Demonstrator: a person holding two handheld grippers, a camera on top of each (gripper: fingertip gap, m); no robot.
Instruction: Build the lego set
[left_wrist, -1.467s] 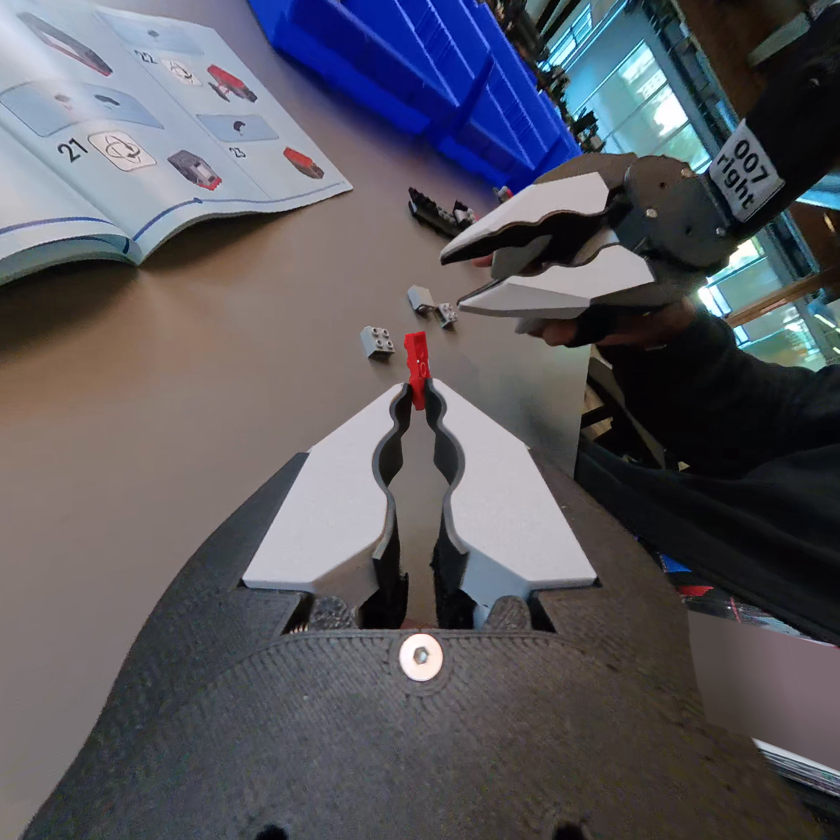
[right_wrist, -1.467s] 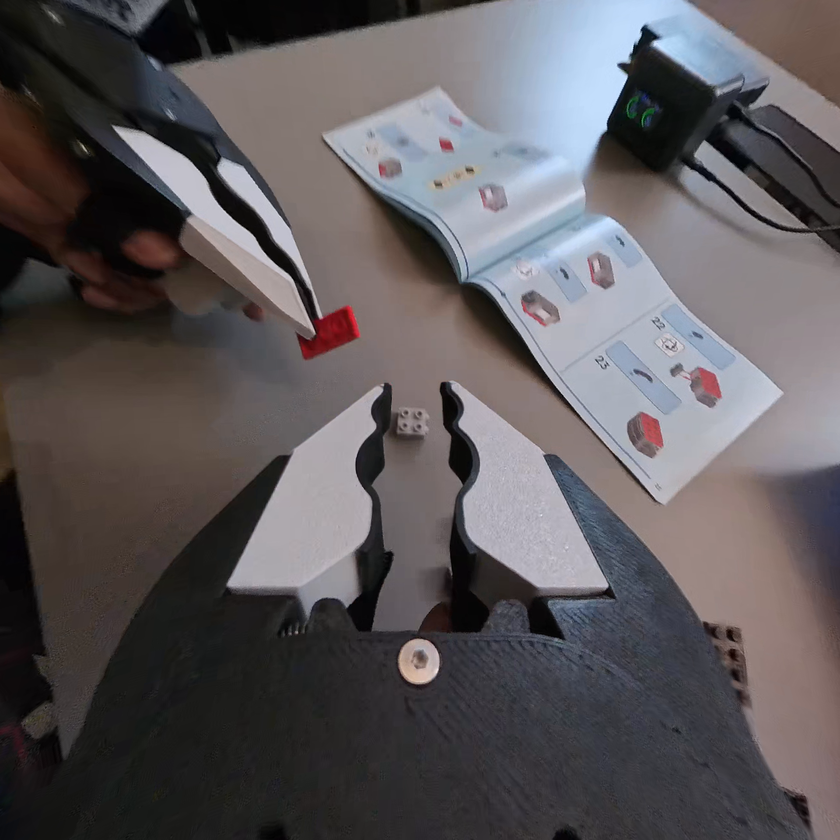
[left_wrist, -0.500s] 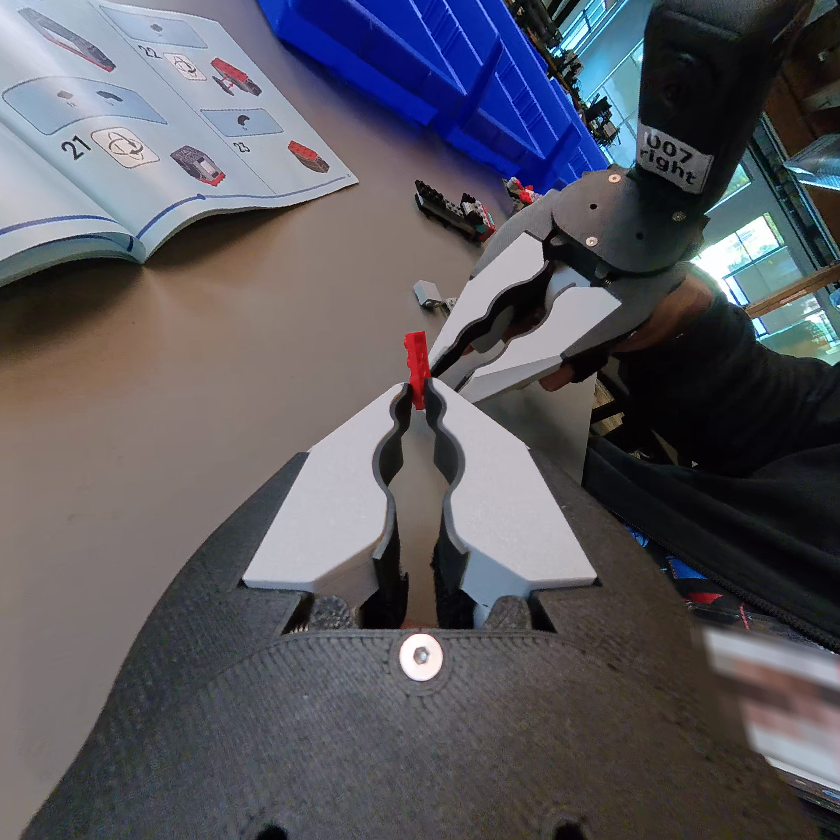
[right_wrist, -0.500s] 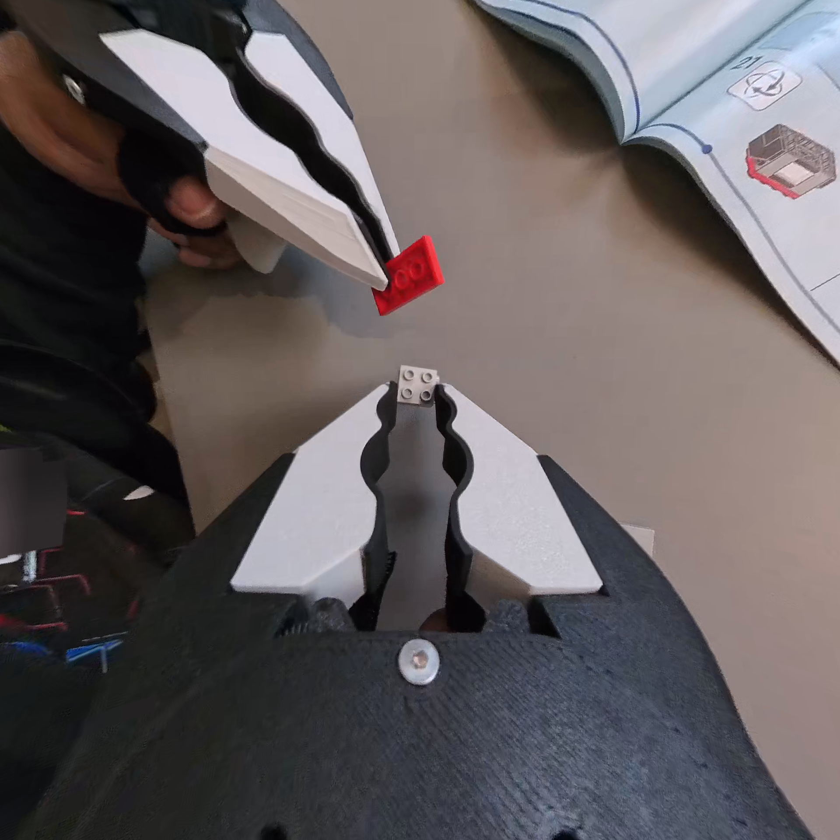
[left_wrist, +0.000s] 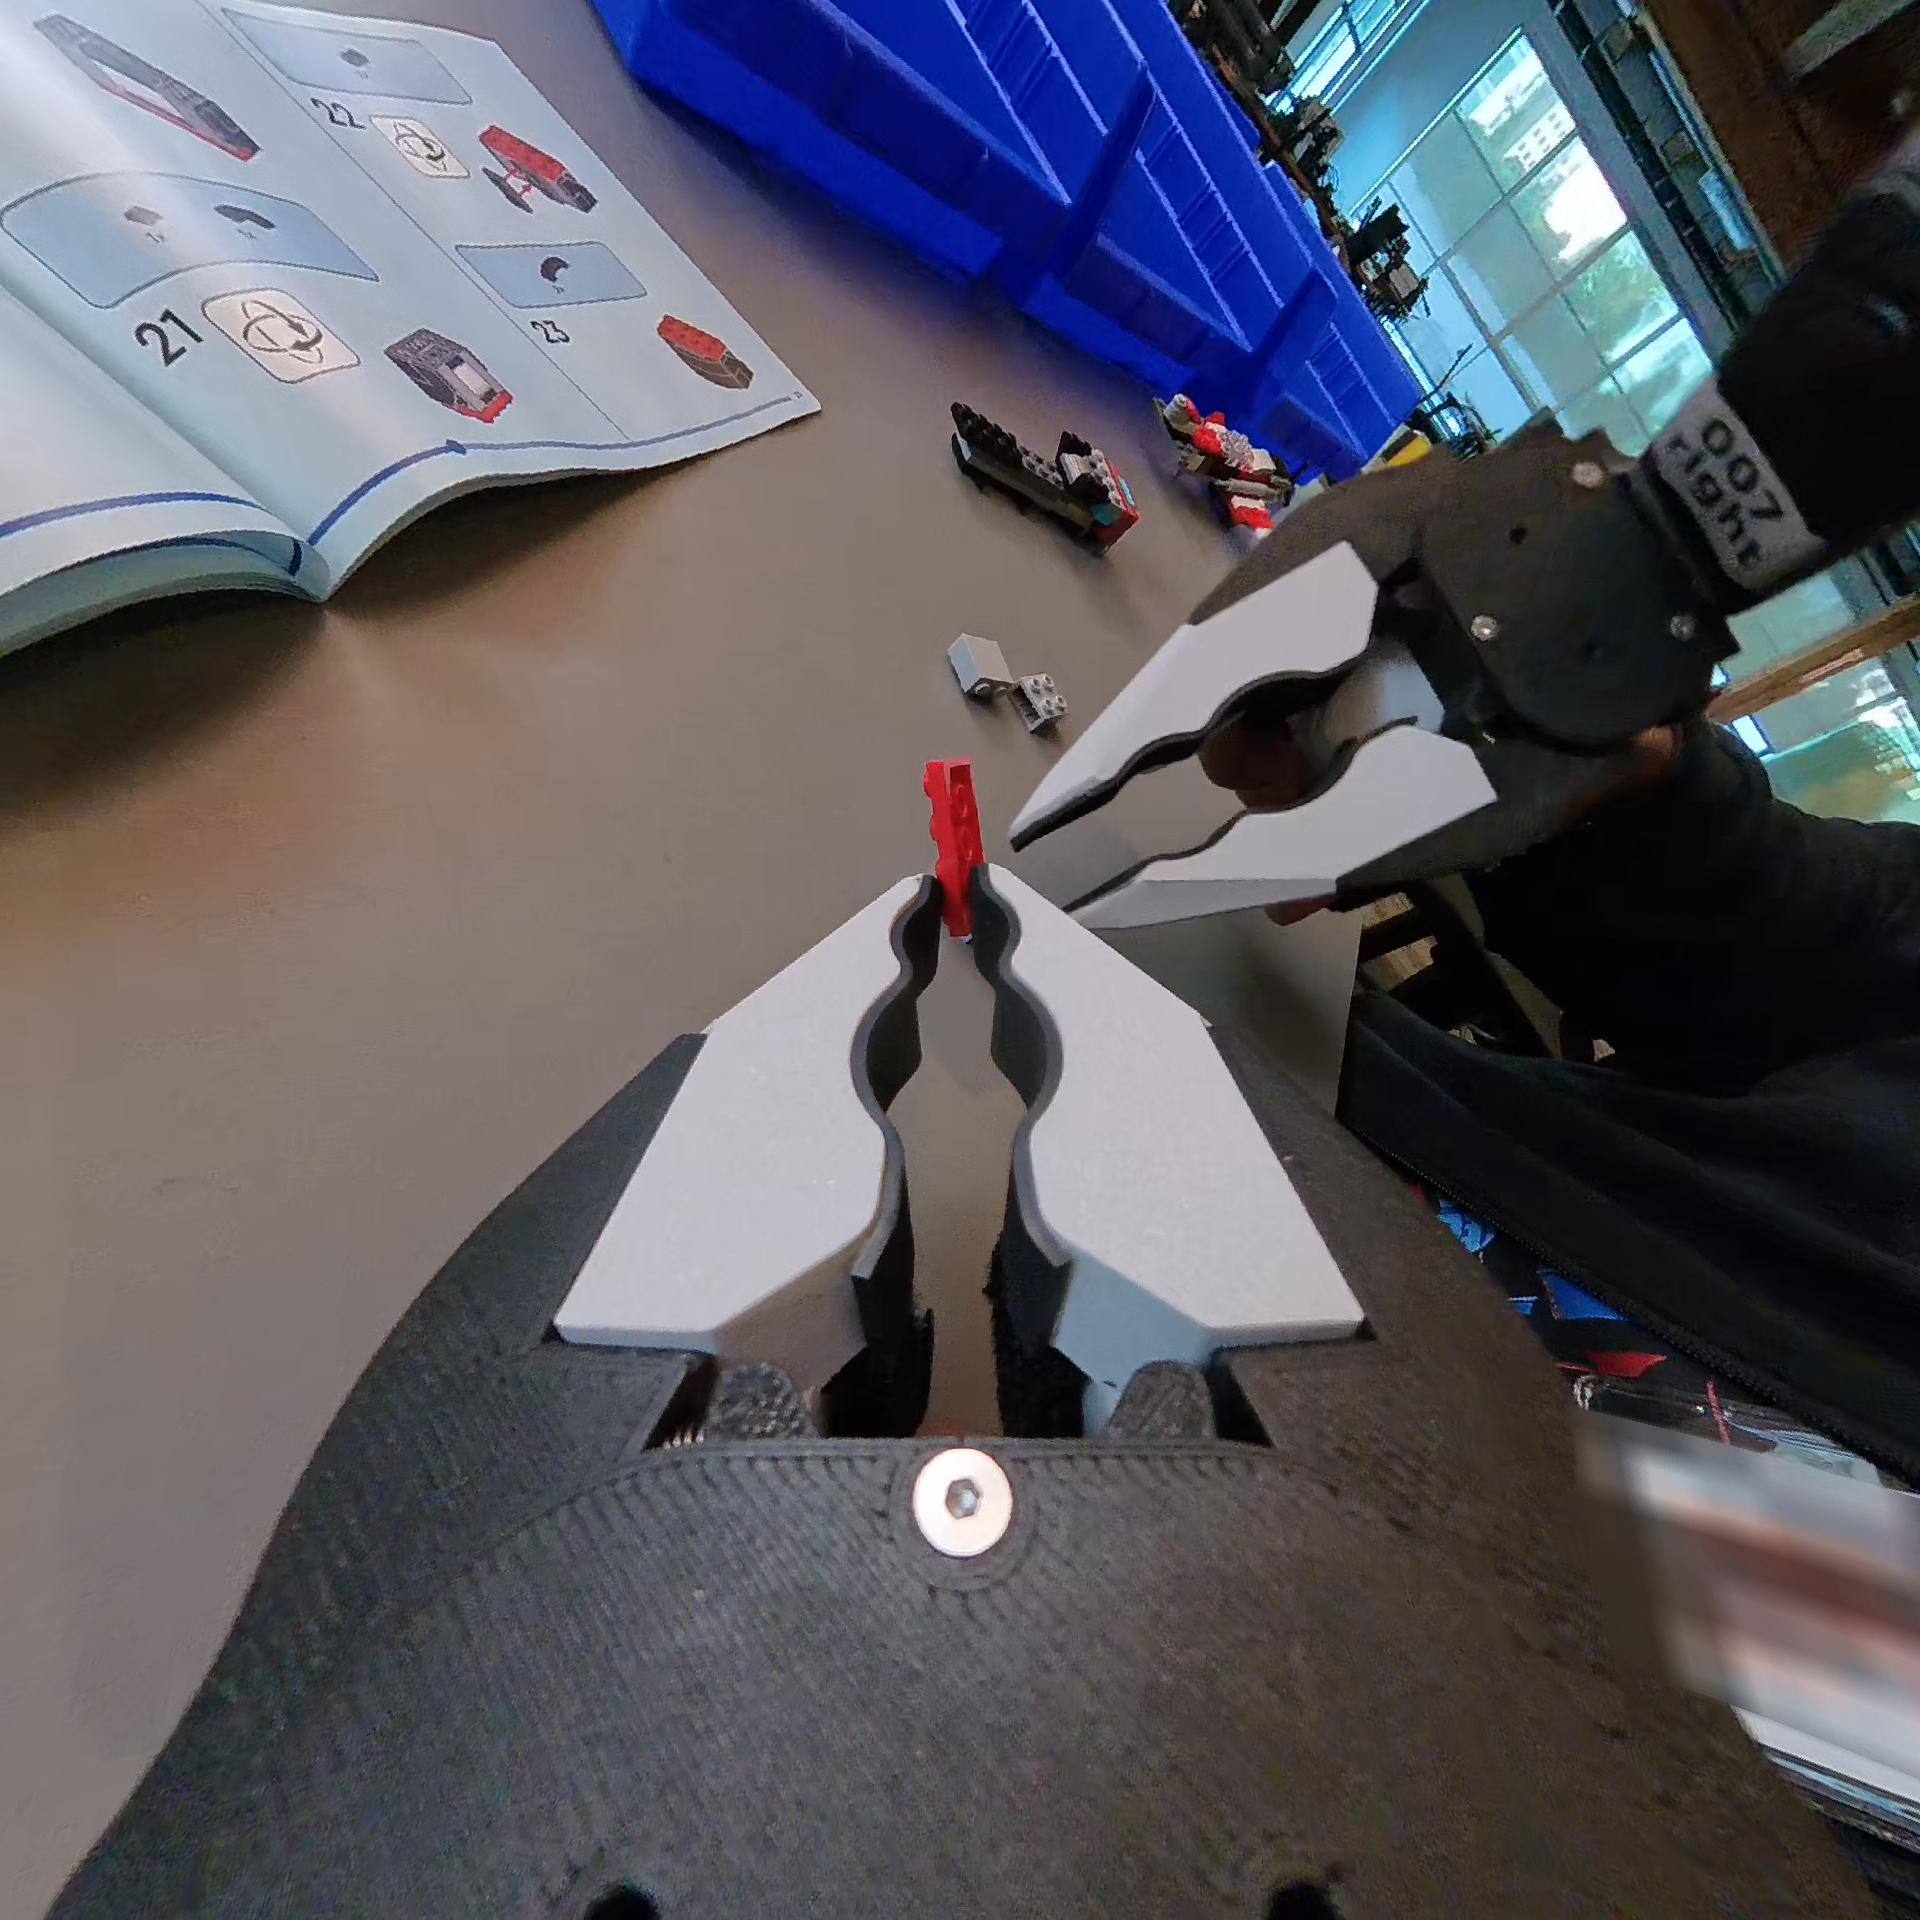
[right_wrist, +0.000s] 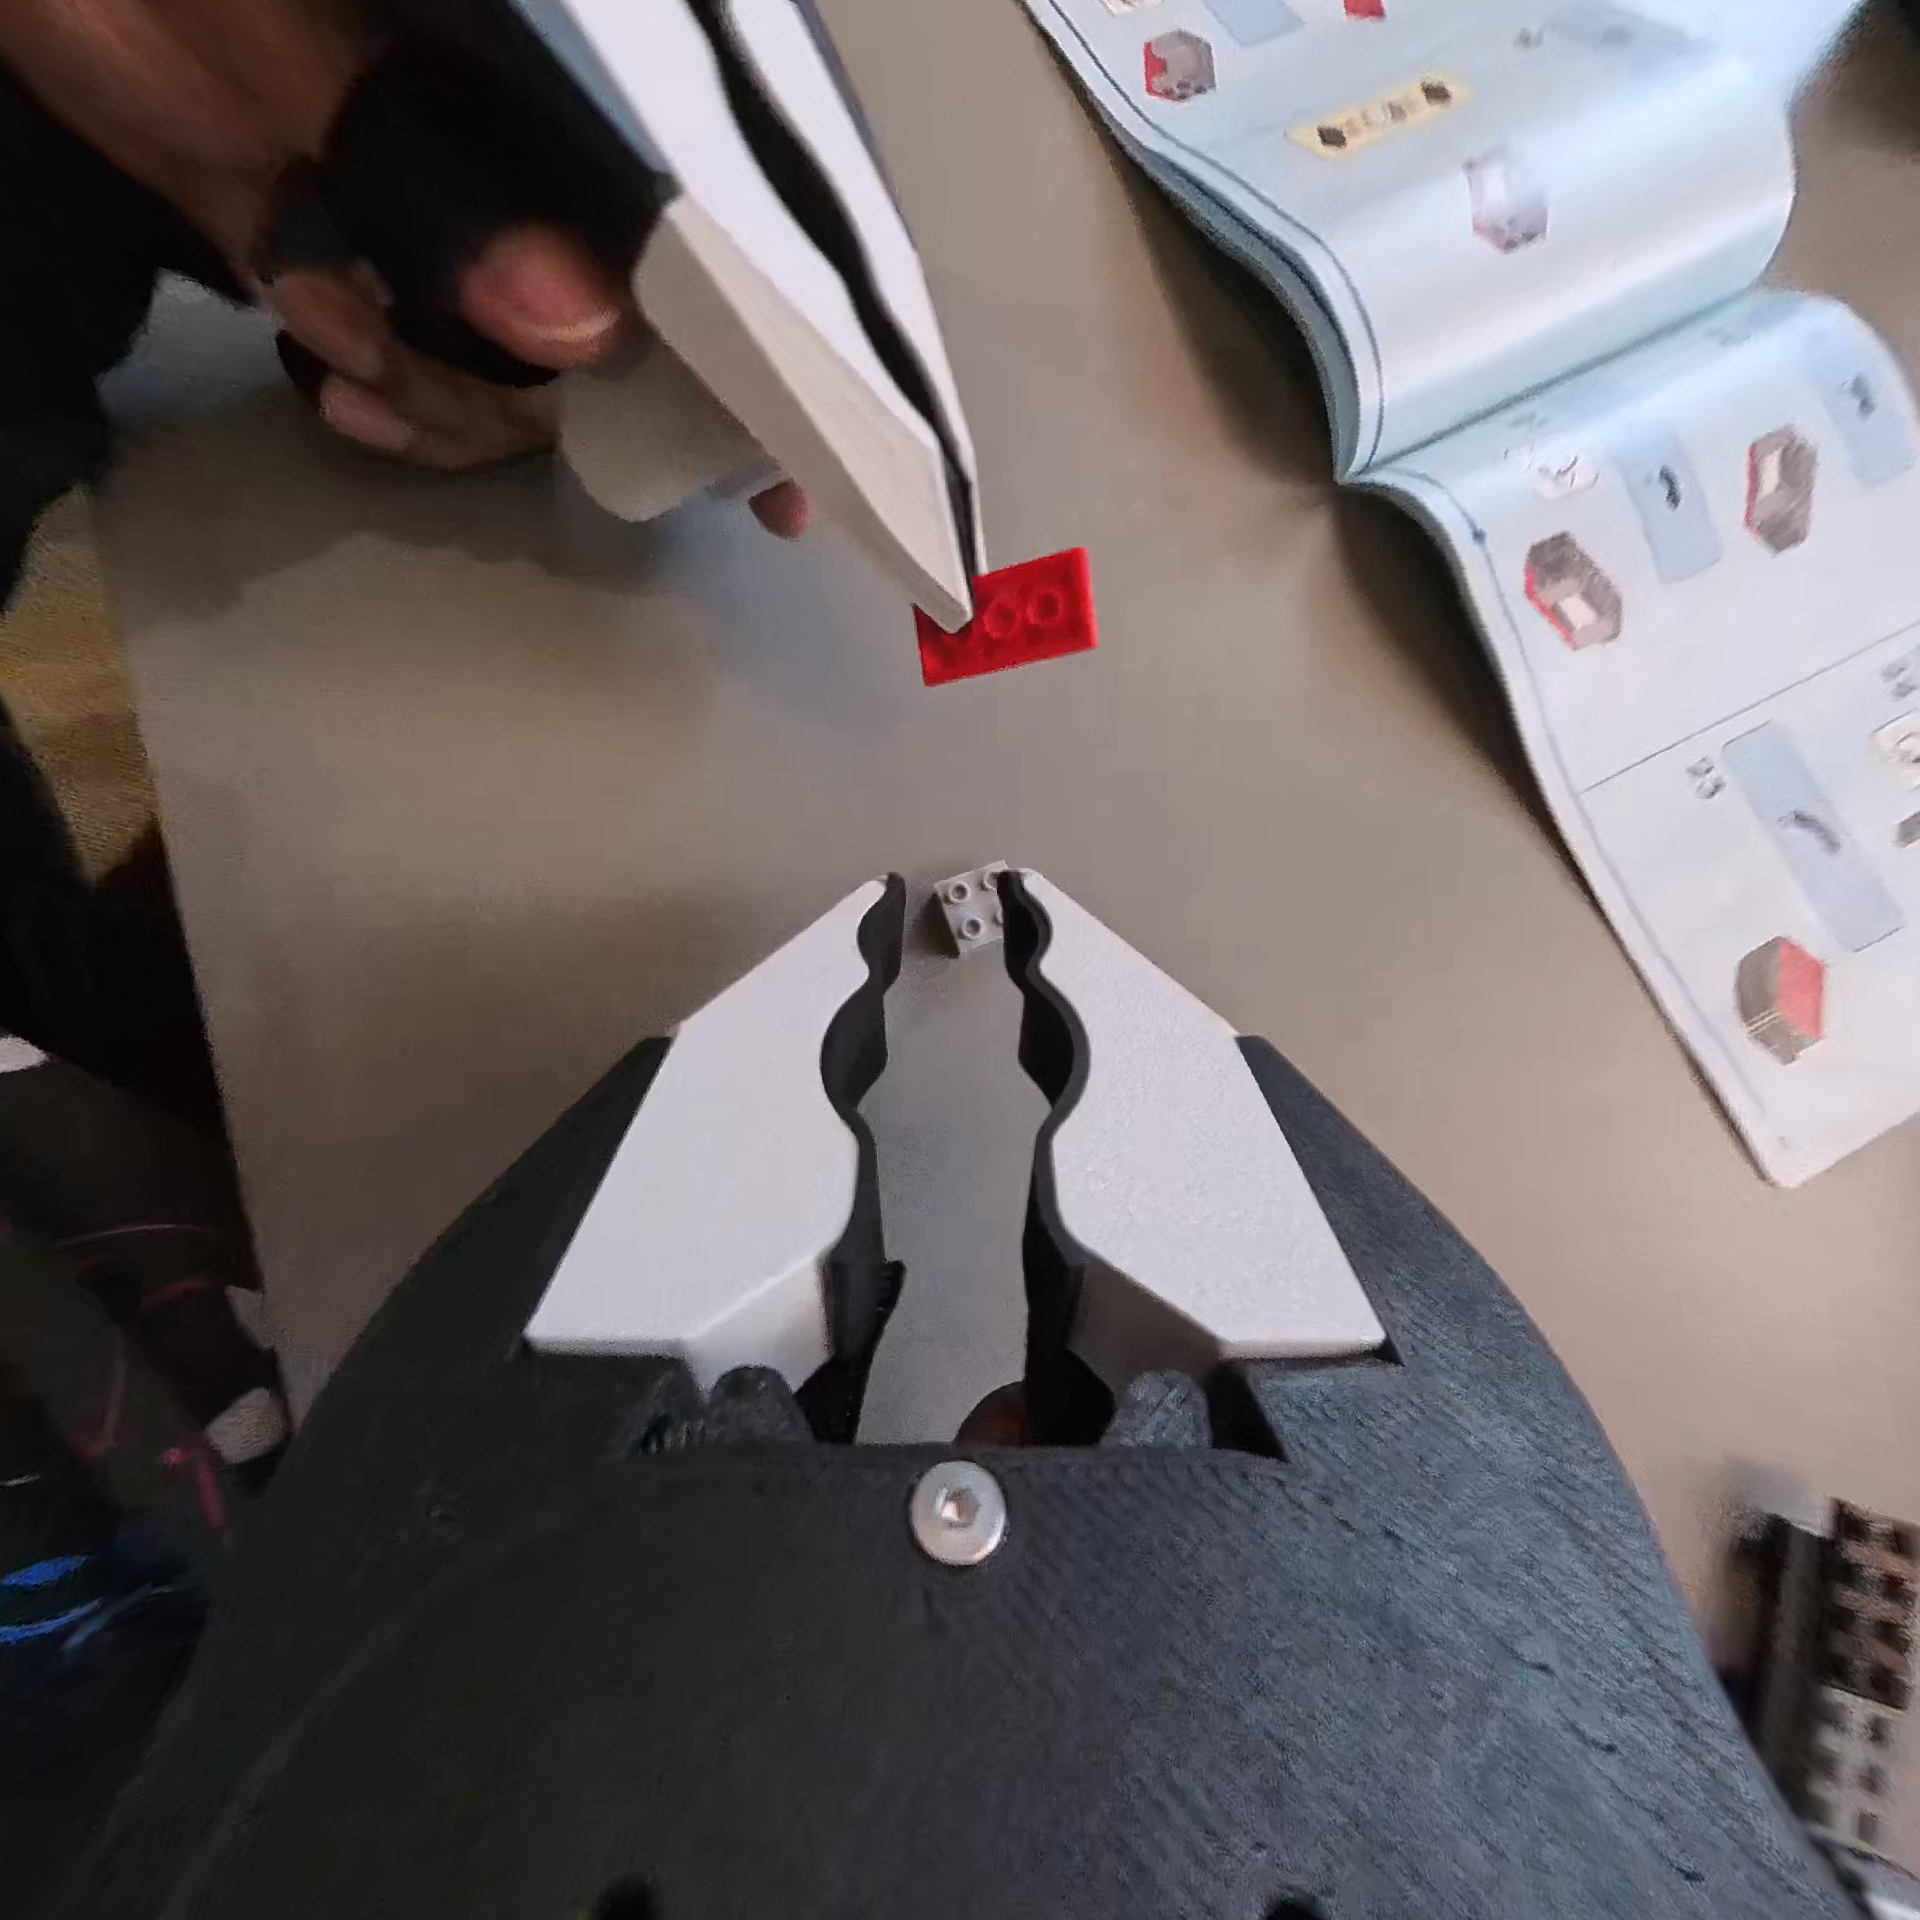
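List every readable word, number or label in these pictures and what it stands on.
Quoting writing is left out here; these are the things that bear it.
Instruction booklet: readable step numbers printed beside the build pictures.
White label above the right gripper: short readable print.
Booklet pages in the right wrist view: print too blurred to read.
Nothing else shows writing.

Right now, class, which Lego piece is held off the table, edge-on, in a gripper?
The red plate, pinched by the left gripper; the grey bricks lie on the table.
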